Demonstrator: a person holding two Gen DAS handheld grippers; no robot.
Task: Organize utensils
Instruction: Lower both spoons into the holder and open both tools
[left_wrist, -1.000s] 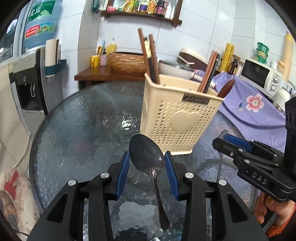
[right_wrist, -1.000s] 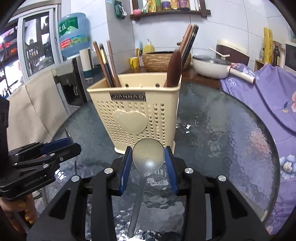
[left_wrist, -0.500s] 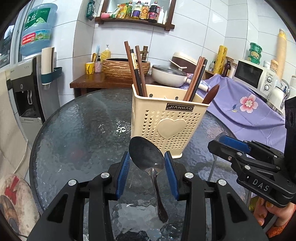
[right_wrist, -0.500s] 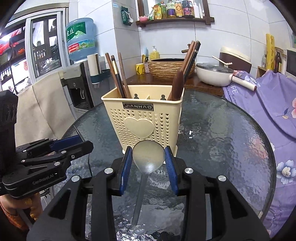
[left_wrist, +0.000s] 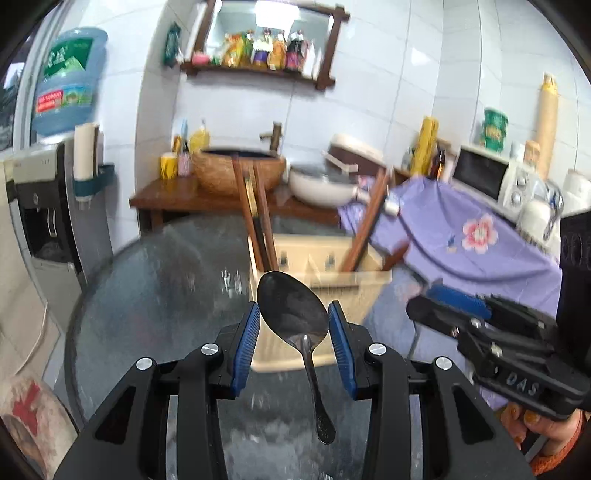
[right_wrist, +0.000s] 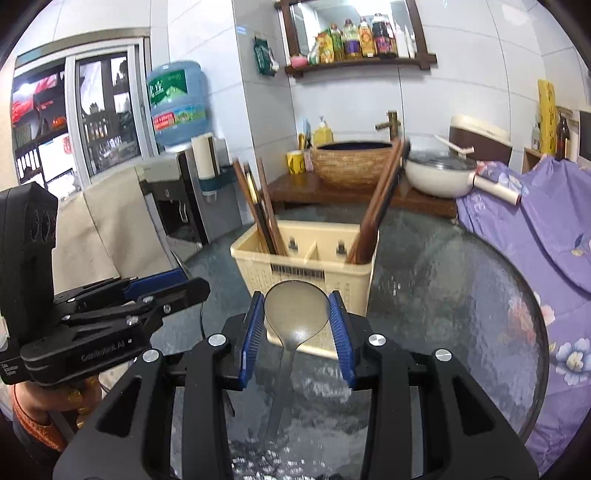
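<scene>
A dark steel spoon (left_wrist: 293, 308) sits clamped by its bowl between the blue pads (left_wrist: 246, 339) of the left gripper (left_wrist: 293, 341), bowl up and handle hanging down toward the camera. A paler spoon (right_wrist: 296, 314) is clamped the same way in the right gripper (right_wrist: 296, 332). Both are held in the air over the glass table (right_wrist: 461, 295), just in front of the cream basket (right_wrist: 306, 277), whose rim is below and beyond the bowls. The basket stands on the table, split into compartments; chopsticks (right_wrist: 264, 218) lean in its left end, more chopsticks (right_wrist: 384, 199) and a brown handle at its right end. The two grippers are side by side, near each other. Behind the table are a wooden bench (right_wrist: 332, 192), a white pan (right_wrist: 439, 177) and a purple cloth (right_wrist: 535, 229).
</scene>
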